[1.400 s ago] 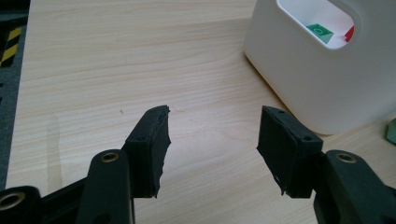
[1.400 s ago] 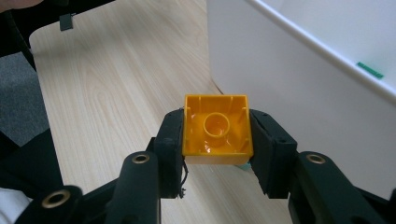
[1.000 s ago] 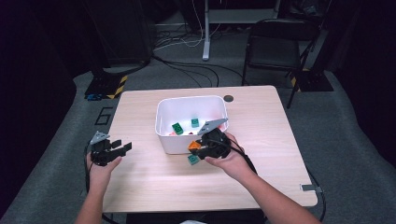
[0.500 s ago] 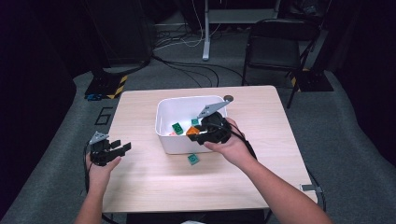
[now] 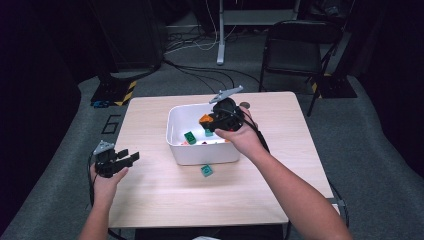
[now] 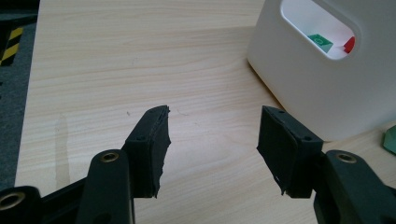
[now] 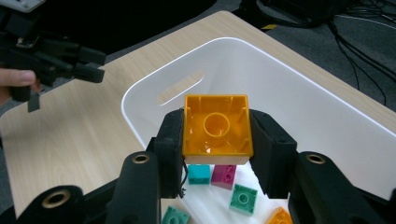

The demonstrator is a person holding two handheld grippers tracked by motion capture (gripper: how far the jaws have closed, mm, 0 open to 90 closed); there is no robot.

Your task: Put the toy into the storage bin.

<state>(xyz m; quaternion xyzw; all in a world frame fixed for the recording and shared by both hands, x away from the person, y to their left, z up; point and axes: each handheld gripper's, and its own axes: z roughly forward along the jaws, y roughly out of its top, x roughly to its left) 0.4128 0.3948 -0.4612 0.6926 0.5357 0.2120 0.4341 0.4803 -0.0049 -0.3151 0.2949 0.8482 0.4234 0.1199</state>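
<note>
The right tool [image 7: 217, 140] pinches an orange brick [image 7: 217, 126] between its two black jaws, the pads pressed flat on two opposite sides and the hollow underside with its round socket facing the camera. In the high view this tool [image 5: 212, 121] hangs above the right half of the white bin [image 5: 176, 137], over its open mouth and clear of the rim, with the brick [image 5: 205, 119] at its tip. Below it, on the bin floor, lie loose bricks: a teal one [image 7: 199, 173], a magenta one [image 7: 223, 176] and a green one [image 7: 243, 197], touching or just beside each other, with bare white floor behind them toward the far wall. The bin's near wall has a slot handle [image 7: 180, 87]. Outside the bin, a teal-green brick [image 5: 206, 170] sits on the worktop [image 5: 165, 200] just off the bin's near wall. The left tool [image 5: 122, 160] is well apart, near the worktop's left edge, its jaws spread with nothing between them; its own view shows bare wood ahead and the bin's rounded corner [image 6: 327, 88] off to one side. Wide open wood lies between this tool and the bin, and along the near edge of the worktop.
</note>
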